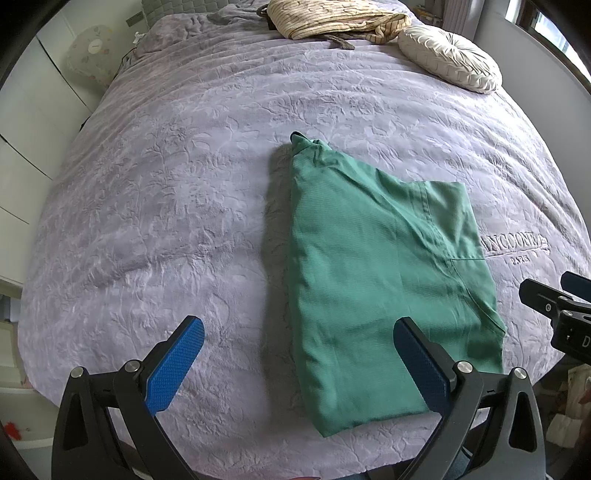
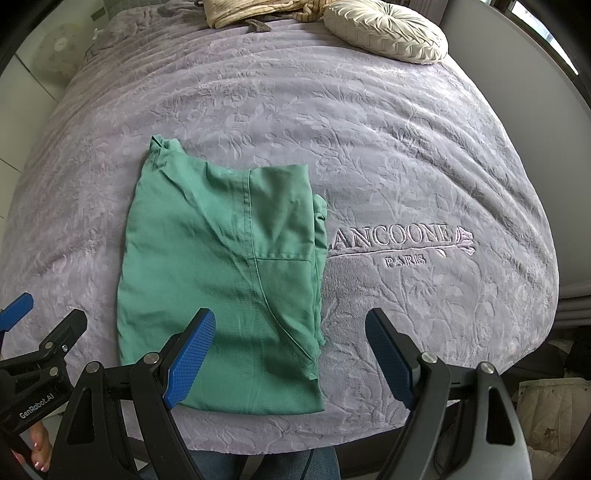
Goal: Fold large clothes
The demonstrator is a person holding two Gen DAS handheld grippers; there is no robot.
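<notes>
At the far left, beside the bed [image 1: 155, 192], stood white cabinet fronts [image 1: 22, 122] and a pale round fan [image 1: 90, 55] near the bed's upper corner. The bed was covered by a lilac blanket [image 2: 406, 140] embossed with leaves and flowers.

The left claw [image 1: 297, 363] hung above the near edge of the bed, pointing steeply down, its blue-padded jaws spread wide with nothing between them. Its left pad was over bare blanket; its right pad was over the lower part of the garment, not gripping it. In the right wrist view the left claw showed only as a black frame and blue tip at the left border, and a person's fingers [image 2: 38, 448] held its handle.

The green garment [image 1: 380, 280] lay flat on the blanket, in the near half of the bed, folded into a tall narrow shape. Its collar end pointed away towards the head of the bed, and a sleeve seam ran down its right side. The folded lower edge lay close to the near edge of the bed.

The right claw [image 2: 291, 356] also hung above the near edge, jaws wide apart and empty. Its left pad was over the garment's lower part, and its right pad was over the blanket, to the right of the cloth.

Just right of the garment, stitched lettering [image 2: 399, 242] read "ANCOONE PARIS". At the head of the bed lay a striped beige cloth [image 1: 332, 18], with a round cream cushion [image 1: 448, 57] to its right.
</notes>
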